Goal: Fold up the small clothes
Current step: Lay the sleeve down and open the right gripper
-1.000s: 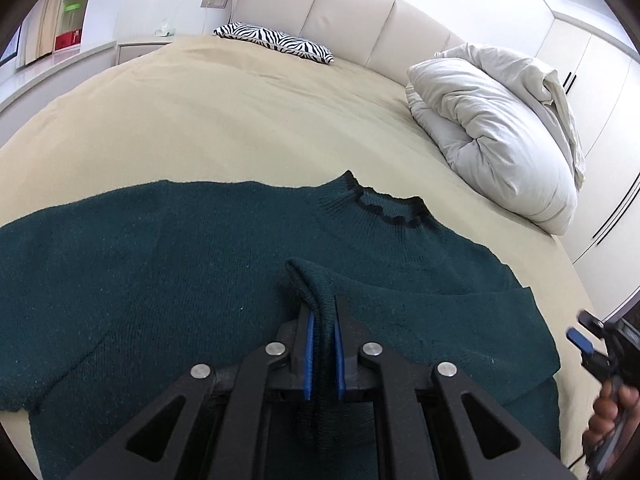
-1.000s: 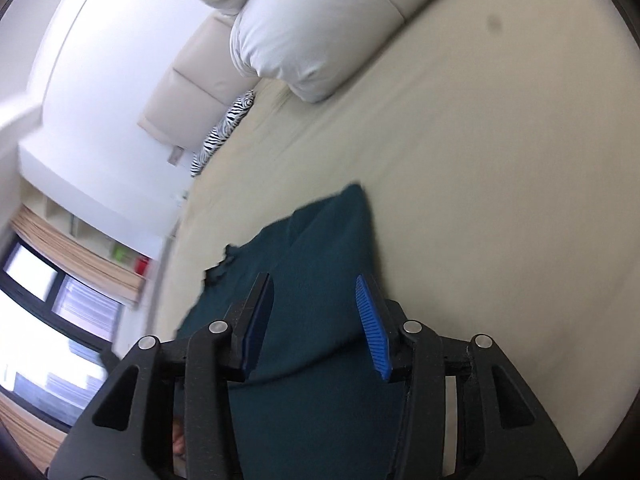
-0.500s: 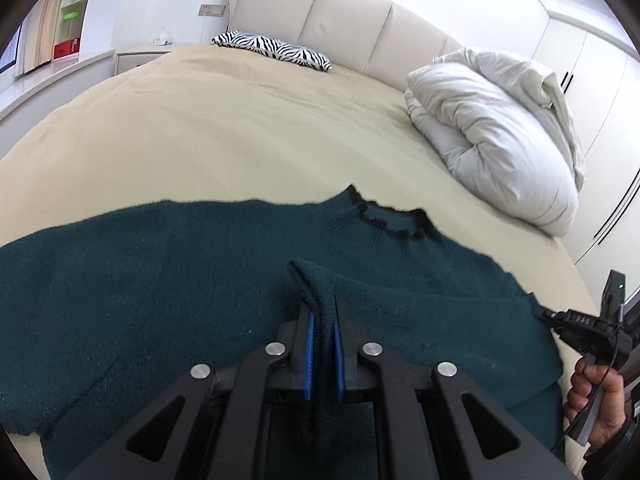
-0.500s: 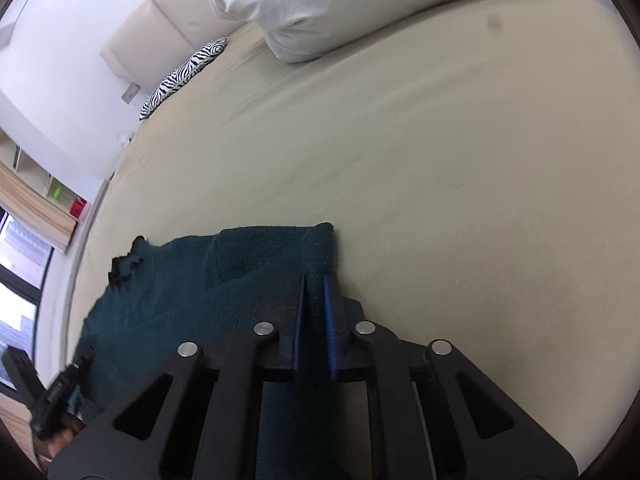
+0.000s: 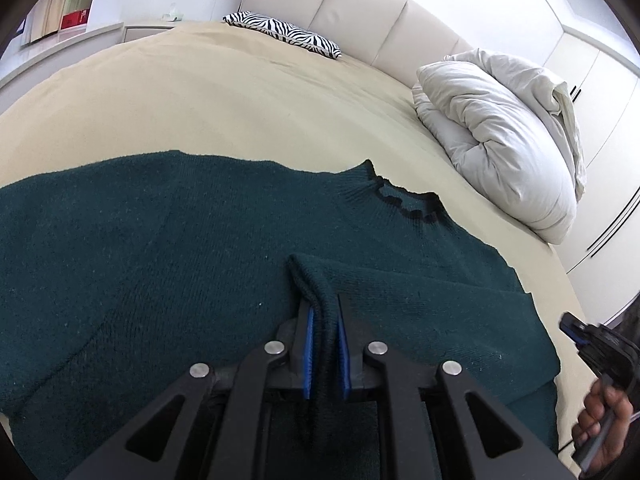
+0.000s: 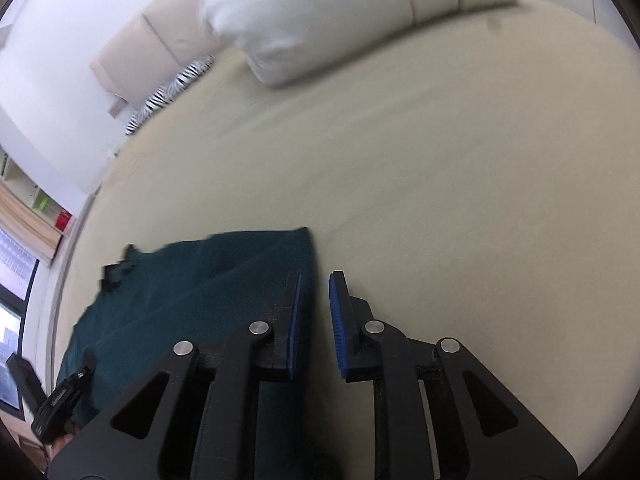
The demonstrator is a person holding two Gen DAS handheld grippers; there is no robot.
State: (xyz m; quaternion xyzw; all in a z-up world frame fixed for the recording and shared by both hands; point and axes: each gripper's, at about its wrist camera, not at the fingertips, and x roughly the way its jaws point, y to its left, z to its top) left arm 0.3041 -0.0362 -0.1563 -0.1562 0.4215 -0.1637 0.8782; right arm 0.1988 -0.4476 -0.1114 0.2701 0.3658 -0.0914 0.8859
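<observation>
We can read no brand, label or writing anywhere; the sweater (image 5: 200, 264) shows no tag that we can make out. It is dark green knit and lies flat on the beige bed (image 5: 224, 104), its black-trimmed collar (image 5: 404, 200) pointing toward the white duvet (image 5: 500, 140). The side of the sweater nearest the duvet is folded over onto the body.

Our left gripper (image 5: 323, 332) sits low over the sweater's middle, its blue pads pressed onto a raised ridge of the knit that stands up between them. Our right gripper (image 6: 314, 312) hangs at the sweater's edge on the duvet side, jaws slightly parted with a visible gap; one blue pad overlaps the folded green cloth and the other is over bare bed, and we see nothing pinched between them.

In the left wrist view, the right hand (image 5: 600, 420) grips its tool's handle, fingers curled, off the sweater's edge. A zebra-print pillow (image 5: 280, 34) rests against the headboard (image 5: 360, 8), well apart from the sweater.
</observation>
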